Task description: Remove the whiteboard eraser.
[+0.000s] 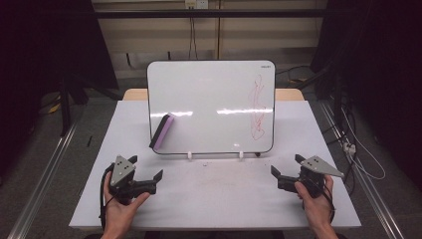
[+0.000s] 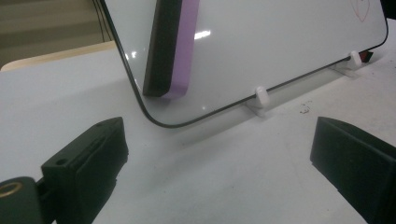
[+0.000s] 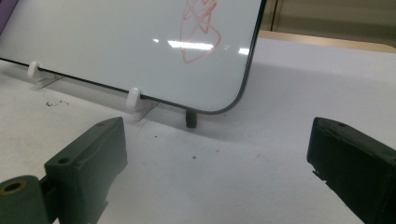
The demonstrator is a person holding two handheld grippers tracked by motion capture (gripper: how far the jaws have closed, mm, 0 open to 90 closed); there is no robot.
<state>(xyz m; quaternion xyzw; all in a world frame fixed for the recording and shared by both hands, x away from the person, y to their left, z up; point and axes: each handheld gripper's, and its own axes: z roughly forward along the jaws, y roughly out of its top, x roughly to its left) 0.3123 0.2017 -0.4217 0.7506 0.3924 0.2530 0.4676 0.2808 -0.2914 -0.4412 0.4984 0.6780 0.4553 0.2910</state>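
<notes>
I hold my left gripper (image 1: 147,172) low over the near left part of the desk (image 1: 214,199), its fingers (image 2: 84,163) spread wide apart with nothing between them. My right gripper (image 1: 288,168) sits over the near right part, well apart from the left one, and its fingers (image 3: 88,158) are spread wide too, bare desk showing in the gap.

Ahead of both stands a whiteboard (image 1: 211,99), tilted back and propped on the desk in two small white clips (image 1: 190,155) along its bottom edge. An eraser (image 1: 162,131), black on one side and purple on the other, clings to the board's face near its lower left corner, leaning at a slant. In the left gripper view the eraser (image 2: 170,46) stands just above the rounded corner of the board (image 2: 280,37), straight beyond my open fingers.

On the right side of the board runs a red scribble (image 1: 257,107), top to bottom. The right gripper view shows the scribble's (image 3: 201,28) lower loops above the board's other bottom corner, with a short dark foot (image 3: 190,119) below the edge there. A few dark specks lie on the desk before the board.
</notes>
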